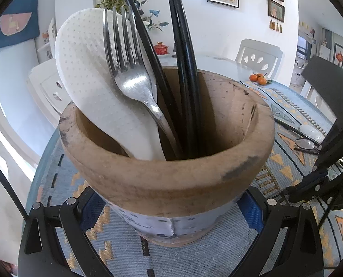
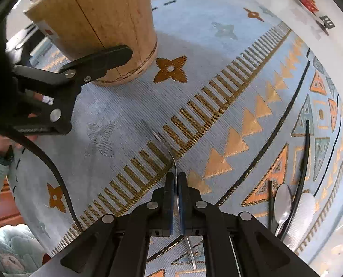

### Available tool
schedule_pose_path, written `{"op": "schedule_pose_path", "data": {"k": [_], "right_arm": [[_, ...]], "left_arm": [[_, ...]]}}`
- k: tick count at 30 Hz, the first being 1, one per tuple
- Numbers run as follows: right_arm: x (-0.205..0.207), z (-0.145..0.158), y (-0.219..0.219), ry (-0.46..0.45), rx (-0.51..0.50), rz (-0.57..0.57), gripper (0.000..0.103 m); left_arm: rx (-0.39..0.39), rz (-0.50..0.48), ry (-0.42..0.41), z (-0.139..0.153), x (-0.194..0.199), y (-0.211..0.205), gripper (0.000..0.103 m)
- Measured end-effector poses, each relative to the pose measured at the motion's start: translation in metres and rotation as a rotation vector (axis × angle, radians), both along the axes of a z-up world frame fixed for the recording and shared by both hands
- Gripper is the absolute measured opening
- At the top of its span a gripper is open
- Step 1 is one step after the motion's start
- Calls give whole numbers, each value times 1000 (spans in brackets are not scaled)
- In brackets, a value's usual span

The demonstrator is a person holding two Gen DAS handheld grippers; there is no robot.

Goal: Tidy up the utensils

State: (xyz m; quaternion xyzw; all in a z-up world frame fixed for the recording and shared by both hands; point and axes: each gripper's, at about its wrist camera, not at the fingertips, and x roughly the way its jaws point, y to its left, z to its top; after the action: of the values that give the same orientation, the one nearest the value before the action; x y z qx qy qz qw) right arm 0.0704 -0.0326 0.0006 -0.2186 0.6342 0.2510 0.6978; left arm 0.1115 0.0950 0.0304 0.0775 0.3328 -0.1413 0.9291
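Gripping a metal utensil [image 2: 171, 152] between blue pads [image 2: 170, 198], right gripper [image 2: 176, 184] pointed down over the patterned tablecloth [image 2: 125, 106], jaws pinched almost flat together on the thin shaft. Probably a fork, judging by faint tines near the blurred far end, though motion smear leaves that unsure. Handle end poking out behind the pads, low in the right wrist view.

Bracing the wooden holder [image 1: 166, 173] with the left gripper [image 1: 171, 217], jaws spread wide, one blue pad at each side of the base; contact hard to confirm, so cannot tell whether it is squeezed or merely flanked. Already standing inside: a white dotted rice paddle [image 1: 97, 87], a steel fork [image 1: 127, 69] and black chopsticks [image 1: 185, 64].

Still lying near the cloth's edge, well apart from the holder: a spoon [image 2: 282, 203], a white spoon [image 2: 305, 205] and more black sticks [image 2: 304, 161].

Risks from here:
- Slipping or swivelling in the pinch, with a thin smooth shaft held at one narrow spot and the long end free to swing.
- Snagging tines on the holder's rim or on the paddle and fork leaning across the mouth, leaving little room on that side.
- Tipping the holder if a snagged utensil pushes sideways while the left jaws only flank the base.
- Knocking the leaning chopsticks on the way in.
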Motion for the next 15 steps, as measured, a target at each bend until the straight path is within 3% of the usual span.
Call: {"op": "schedule_pose_path", "data": {"k": [6, 12, 15], "right_arm": [[30, -10, 20, 84, -42, 4, 3], [48, 6, 20, -29, 15, -31, 2], [41, 27, 0, -88, 114, -87, 2]], "left_arm": [[7, -1, 2, 0, 1, -2, 99], [15, 0, 5, 0, 3, -5, 99], [10, -5, 10, 0, 4, -5, 99]]}}
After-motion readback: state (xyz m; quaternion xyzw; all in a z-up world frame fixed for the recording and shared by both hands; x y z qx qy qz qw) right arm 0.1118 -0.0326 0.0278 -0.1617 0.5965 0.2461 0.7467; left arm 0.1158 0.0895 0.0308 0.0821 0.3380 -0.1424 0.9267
